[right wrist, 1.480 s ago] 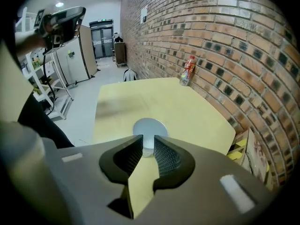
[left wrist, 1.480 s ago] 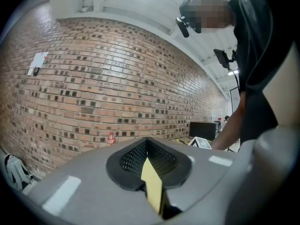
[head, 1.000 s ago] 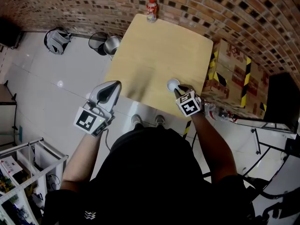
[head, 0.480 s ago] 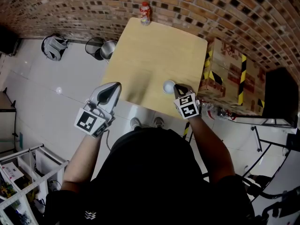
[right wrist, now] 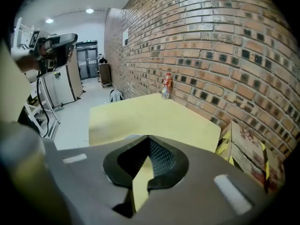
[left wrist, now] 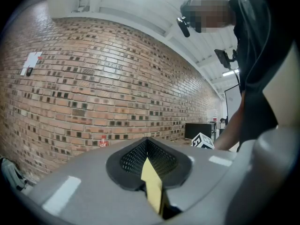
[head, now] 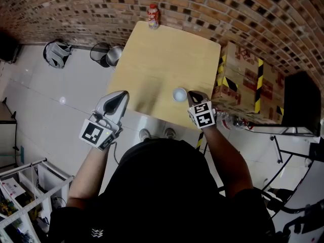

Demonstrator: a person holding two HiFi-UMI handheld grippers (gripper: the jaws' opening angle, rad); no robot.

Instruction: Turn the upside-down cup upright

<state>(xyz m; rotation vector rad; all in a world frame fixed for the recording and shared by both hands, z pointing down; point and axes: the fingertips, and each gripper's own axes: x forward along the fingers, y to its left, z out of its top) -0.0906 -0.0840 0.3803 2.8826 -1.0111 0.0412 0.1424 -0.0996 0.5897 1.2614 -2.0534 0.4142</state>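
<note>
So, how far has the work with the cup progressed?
Done: the right gripper is at the white cup; its jaws have just been closing and stand shut, nothing visible between them. In hand: perhaps a pinch on the cup's edge, which no view confirms. Left: the cup appears to rest on the table, not visibly turned, so lifting, flipping and setting upright remain. The left gripper is shut, away from the cup.

Wooden table (head: 167, 59) bears a red-labelled bottle (head: 152, 15) at its far edge
</note>
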